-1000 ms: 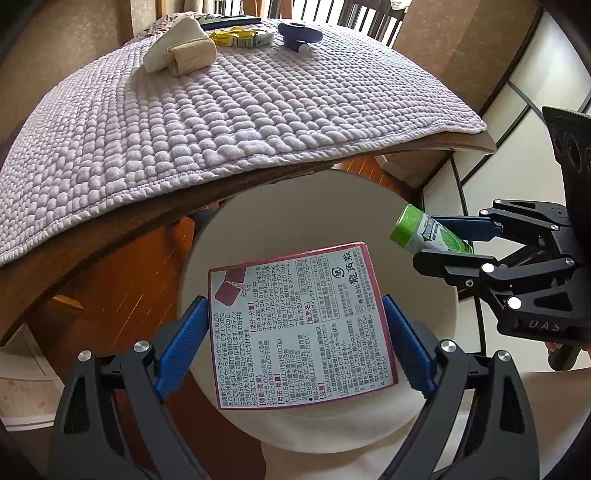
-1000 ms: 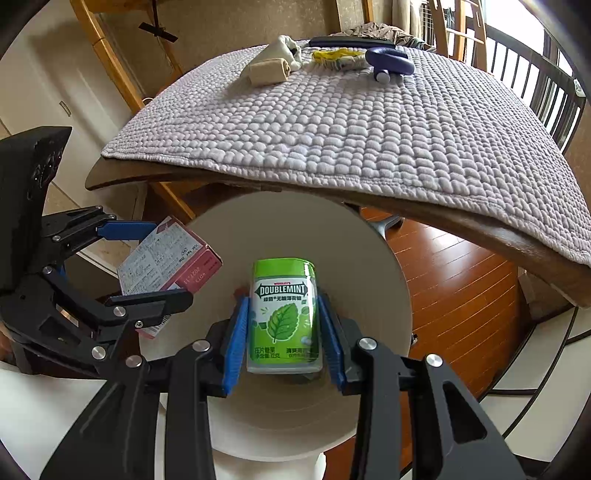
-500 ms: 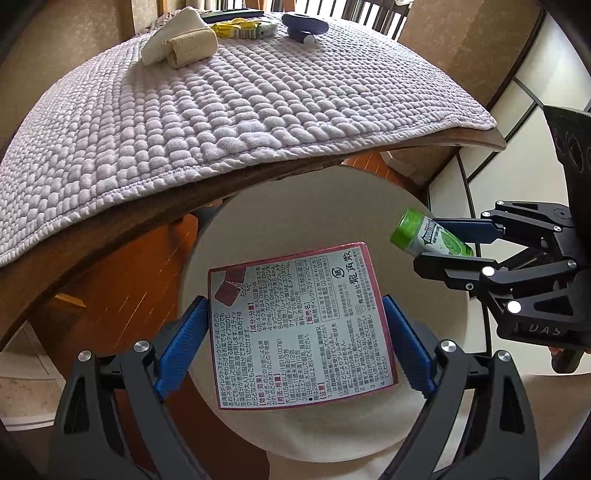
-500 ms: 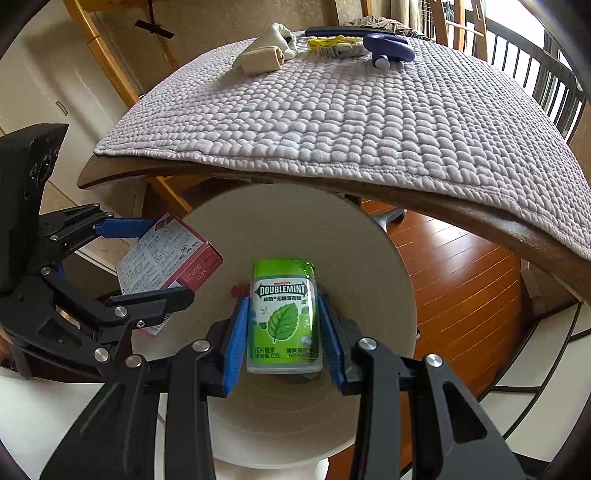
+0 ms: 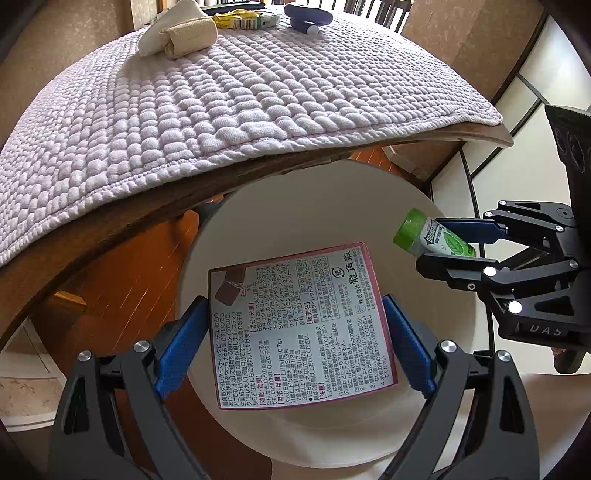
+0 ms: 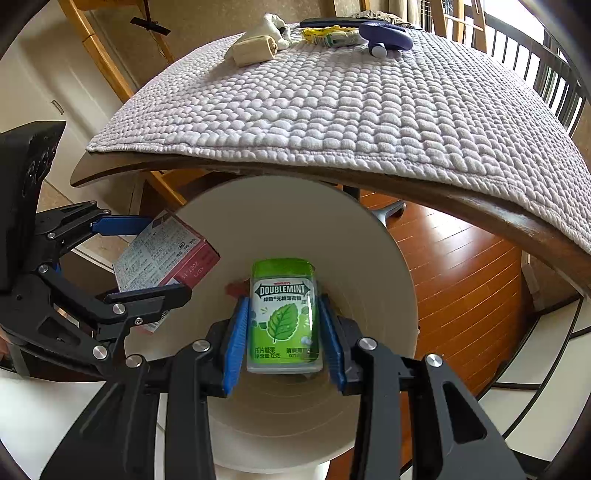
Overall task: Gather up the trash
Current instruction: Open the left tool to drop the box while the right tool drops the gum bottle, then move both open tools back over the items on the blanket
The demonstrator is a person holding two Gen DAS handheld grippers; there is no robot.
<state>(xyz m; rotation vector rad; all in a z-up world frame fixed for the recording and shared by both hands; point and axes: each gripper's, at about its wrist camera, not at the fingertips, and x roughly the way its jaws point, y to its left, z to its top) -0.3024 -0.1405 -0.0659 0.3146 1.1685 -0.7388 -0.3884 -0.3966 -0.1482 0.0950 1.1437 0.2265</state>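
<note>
My left gripper (image 5: pixel 295 341) is shut on a flat pink-edged medicine box (image 5: pixel 301 325) covered in printed text, its blue pads pressing both side edges. The box hangs over the mouth of a round cream bin (image 5: pixel 288 206). My right gripper (image 6: pixel 283 334) is shut on a green Doublemint gum bottle (image 6: pixel 283 314), also above the bin (image 6: pixel 295 214). In the left wrist view the gum bottle (image 5: pixel 430 238) and right gripper (image 5: pixel 456 242) sit at the right over the bin's rim. The right wrist view shows the box (image 6: pixel 166 258) and left gripper (image 6: pixel 147 258) at the left.
Just behind the bin, a wooden table edge (image 5: pixel 110 229) carries a lilac knitted cloth (image 5: pixel 221 99). At its far side lie a rolled beige cloth (image 5: pixel 181 33), a yellow wrapper (image 5: pixel 240 20) and a dark blue object (image 5: pixel 306 16). Wooden floor (image 6: pixel 461 266) surrounds the bin.
Both grippers have sunk slightly toward the bin with their loads; the table edge sits a little higher in both views. Neither grip has changed.
</note>
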